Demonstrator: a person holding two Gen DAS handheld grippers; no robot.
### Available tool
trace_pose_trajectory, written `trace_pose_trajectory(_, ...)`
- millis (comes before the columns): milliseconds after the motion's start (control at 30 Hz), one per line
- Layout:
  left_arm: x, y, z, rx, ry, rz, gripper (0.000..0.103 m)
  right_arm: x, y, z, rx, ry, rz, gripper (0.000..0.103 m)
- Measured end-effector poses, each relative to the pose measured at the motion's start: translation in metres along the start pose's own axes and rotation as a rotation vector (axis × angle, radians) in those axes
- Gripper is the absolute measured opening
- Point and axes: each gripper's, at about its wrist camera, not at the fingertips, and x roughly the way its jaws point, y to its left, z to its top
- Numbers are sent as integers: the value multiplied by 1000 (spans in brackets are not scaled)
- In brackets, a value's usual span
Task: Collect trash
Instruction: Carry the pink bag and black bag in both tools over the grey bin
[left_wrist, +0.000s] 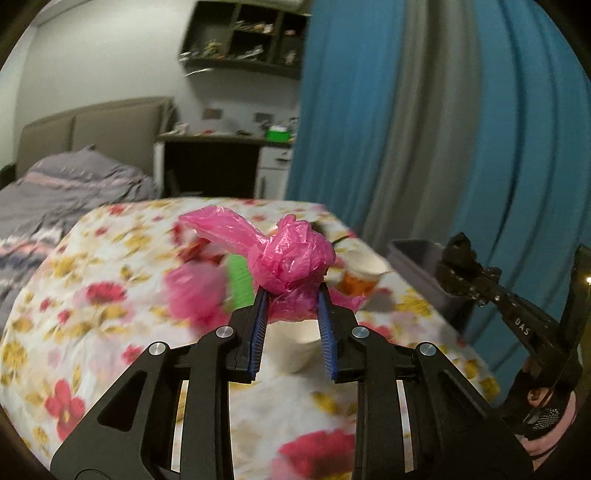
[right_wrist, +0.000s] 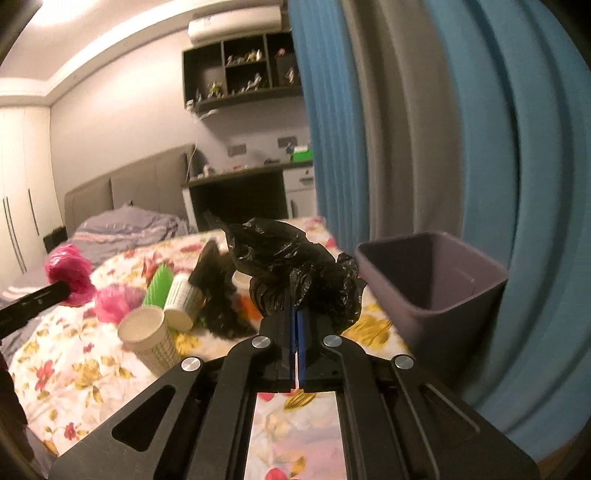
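My left gripper (left_wrist: 291, 293) is shut on a crumpled pink plastic bag (left_wrist: 291, 258), lifted above the floral bedspread (left_wrist: 110, 295). My right gripper (right_wrist: 295, 301) is shut on a crumpled black plastic bag (right_wrist: 291, 258), held just left of the grey-purple bin (right_wrist: 436, 288). From the left wrist view the right gripper (left_wrist: 469, 273) with its black bag (left_wrist: 461, 258) shows at the right, in front of the bin (left_wrist: 417, 258). From the right wrist view the pink bag (right_wrist: 70, 277) hangs at the far left.
On the bedspread lie paper cups (right_wrist: 147, 336), another cup (right_wrist: 183, 299), a green ribbed piece (right_wrist: 159, 288), a second pink bag (right_wrist: 118, 302) and a black bag (right_wrist: 218, 295). Blue curtains (right_wrist: 480, 147) hang behind the bin. A desk (left_wrist: 221, 162) stands beyond.
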Motion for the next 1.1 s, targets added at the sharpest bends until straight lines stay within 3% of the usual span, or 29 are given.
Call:
trace_pose_trajectory(167, 17, -52, 20, 82, -27, -95, 25, -23, -29, 19, 31, -75, -49, 2)
trace_pose_trajectory(400, 69, -124, 50, 132, -33, -230, 25, -30, -70, 44, 65, -156, -154, 2)
trace_pose_trajectory(700, 162, -194, 63, 146, -15, -383, 25, 15, -112, 59, 116, -148, -215, 2)
trace_pose_trajectory(800, 204, -206, 60, 141, 26, -388, 25, 33, -123, 60, 123, -133, -222, 2)
trace_pose_trajectory(1100, 272, -227, 48, 131, 110, -412, 25, 76, -143, 59, 116, -68, -217, 2)
